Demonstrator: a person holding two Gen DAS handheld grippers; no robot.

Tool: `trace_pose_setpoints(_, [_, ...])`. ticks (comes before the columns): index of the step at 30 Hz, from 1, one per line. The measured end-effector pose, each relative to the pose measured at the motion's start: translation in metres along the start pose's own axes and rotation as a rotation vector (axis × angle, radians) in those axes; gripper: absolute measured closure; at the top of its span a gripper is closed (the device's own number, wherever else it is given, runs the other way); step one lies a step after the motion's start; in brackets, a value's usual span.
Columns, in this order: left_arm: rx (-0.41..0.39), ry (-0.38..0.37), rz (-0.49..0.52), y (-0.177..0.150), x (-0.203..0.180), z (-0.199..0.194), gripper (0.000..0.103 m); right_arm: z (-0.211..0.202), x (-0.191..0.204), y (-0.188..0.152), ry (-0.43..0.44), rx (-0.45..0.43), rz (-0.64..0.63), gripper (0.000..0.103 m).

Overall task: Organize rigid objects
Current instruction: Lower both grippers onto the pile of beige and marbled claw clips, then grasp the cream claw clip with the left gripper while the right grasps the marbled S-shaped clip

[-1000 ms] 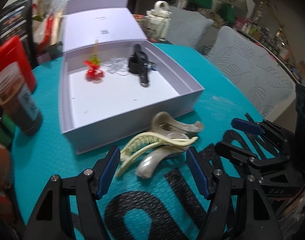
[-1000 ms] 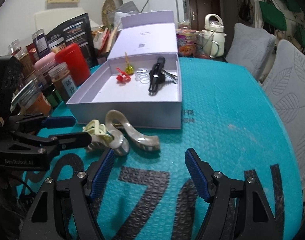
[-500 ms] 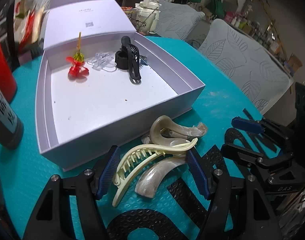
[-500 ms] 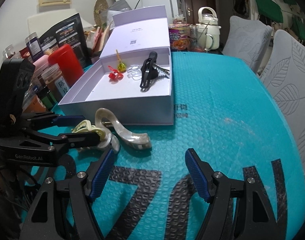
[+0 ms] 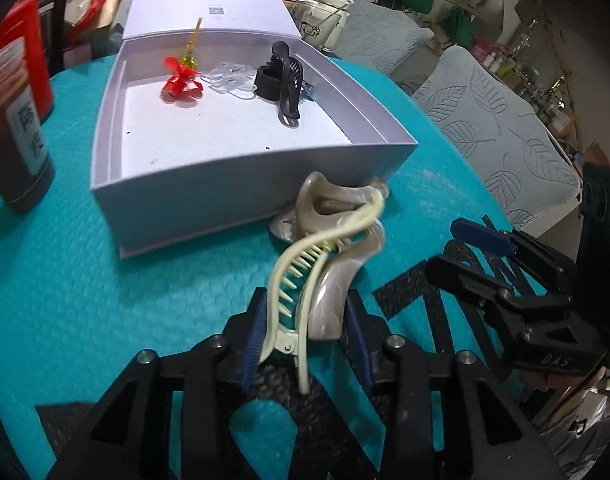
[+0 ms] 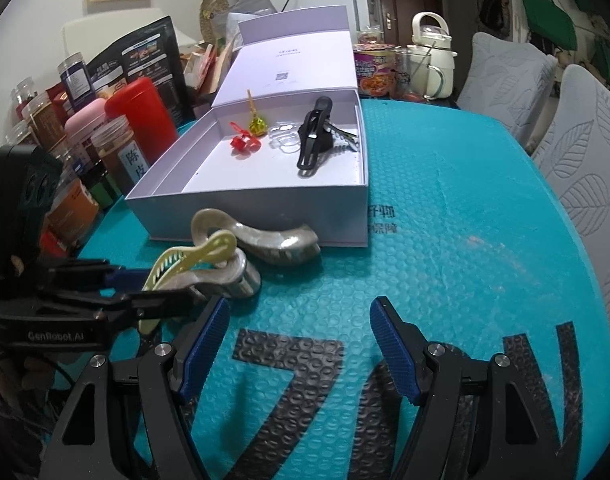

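Observation:
A cream toothed hair clip (image 5: 301, 280) and a pearly grey claw clip (image 5: 333, 208) lie tangled on the teal mat just in front of the open lilac box (image 5: 225, 184). My left gripper (image 5: 305, 340) is closing, its blue pads pressing on the cream clip's hinge end and the pearly clip's lower arm beside it. In the right wrist view the cream clip (image 6: 193, 258) rests against the pearly clip (image 6: 265, 240). My right gripper (image 6: 299, 344) stands open over bare mat, holding nothing. Inside the box lie a black clip (image 5: 285, 76), a red bow (image 5: 179, 84) and clear bands (image 5: 231, 78).
Jars and a red canister (image 6: 141, 108) crowd the table's left side beside the box (image 6: 245, 216). A cream kettle (image 6: 429, 56) and a noodle cup (image 6: 373, 68) stand behind it. Two grey leaf-patterned chairs (image 6: 585, 160) line the right edge.
My left gripper moved forward and down and its jaws narrowed around the clips. The cream clip swung from lying crosswise to pointing away along the fingers. The right gripper stayed still.

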State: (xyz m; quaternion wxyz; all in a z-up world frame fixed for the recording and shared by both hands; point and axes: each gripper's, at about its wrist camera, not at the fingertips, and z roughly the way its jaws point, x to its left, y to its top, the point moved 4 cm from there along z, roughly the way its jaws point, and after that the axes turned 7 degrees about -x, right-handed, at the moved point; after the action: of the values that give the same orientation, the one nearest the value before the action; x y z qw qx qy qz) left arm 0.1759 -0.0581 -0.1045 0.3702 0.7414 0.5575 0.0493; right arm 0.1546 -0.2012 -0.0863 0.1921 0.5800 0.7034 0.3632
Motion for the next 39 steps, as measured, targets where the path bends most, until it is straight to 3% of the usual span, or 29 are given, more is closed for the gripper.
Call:
trace_pose_setpoints(10, [-0.01,0.045,-0.004,-0.026,-0.003,-0.024,0.068,0.004,0.013,0.002,0.027,0.007,-0.008,0.03])
trace_pose_setpoints(22, [0.043,0.056,-0.094,-0.044,0.02,-0.038,0.068,0.024,0.057,-0.003,0.14,0.06,-0.041,0.029])
trace_pose_setpoints(28, [0.02,0.071,-0.121,-0.053,0.036,-0.052,0.068,0.032,0.068,-0.004,0.158,0.097,-0.019,0.029])
trace_pose_setpoints(34, [0.0,0.089,-0.077,-0.055,0.036,-0.052,0.068,0.047,0.08,-0.01,0.19,0.154,0.0,0.023])
trace_pose_setpoints(36, [0.003,0.1,-0.055,-0.052,0.034,-0.049,0.068,0.045,0.083,-0.011,0.189,0.137,-0.029,0.022])
trace_pose_setpoints(37, [0.004,0.099,-0.047,-0.051,0.032,-0.048,0.068,0.044,0.082,-0.012,0.192,0.132,-0.031,0.023])
trace_pose_setpoints(39, [0.005,0.088,-0.042,-0.049,0.03,-0.045,0.068,0.04,0.079,-0.013,0.221,0.124,-0.017,0.04])
